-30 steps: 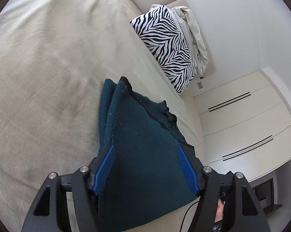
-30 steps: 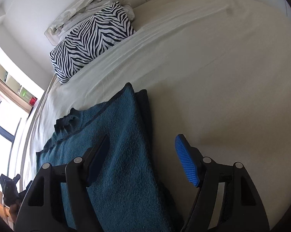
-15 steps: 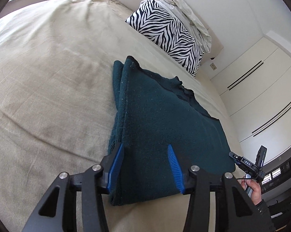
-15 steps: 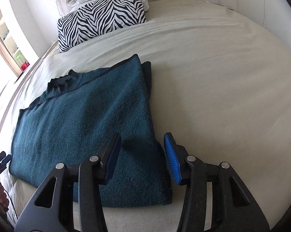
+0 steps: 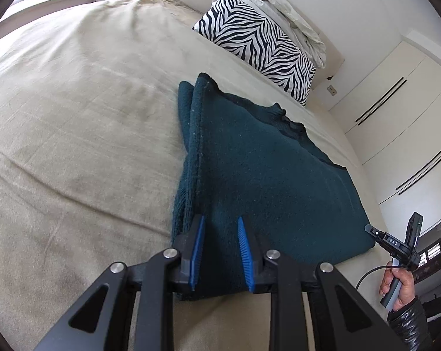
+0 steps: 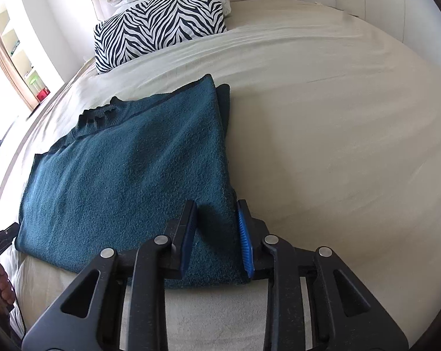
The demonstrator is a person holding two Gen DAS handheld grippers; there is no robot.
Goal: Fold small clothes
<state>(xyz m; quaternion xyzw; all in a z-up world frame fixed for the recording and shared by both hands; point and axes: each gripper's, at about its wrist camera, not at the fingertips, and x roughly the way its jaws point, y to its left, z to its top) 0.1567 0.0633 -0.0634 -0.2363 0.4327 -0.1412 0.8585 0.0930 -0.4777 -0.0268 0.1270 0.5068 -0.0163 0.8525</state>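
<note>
A dark teal knitted sweater (image 5: 258,175) lies folded flat on the bed, collar toward the pillows; it also shows in the right wrist view (image 6: 126,169). My left gripper (image 5: 220,228) is at the sweater's near left corner, its blue pads narrowed around the hem there with a gap still between them. My right gripper (image 6: 217,213) is at the near right corner, its pads likewise narrowed around the folded edge. Both sit low on the fabric.
The sweater lies on a beige bedspread (image 5: 74,122). A zebra-print pillow (image 5: 258,44) and a crumpled white blanket (image 5: 285,8) are at the headboard. White wardrobe doors (image 5: 396,111) stand to the right. The bed's near edge is just below the grippers.
Both grippers have come down to the sweater's near corners and their jaws have narrowed from wide open to a small gap around the fabric.
</note>
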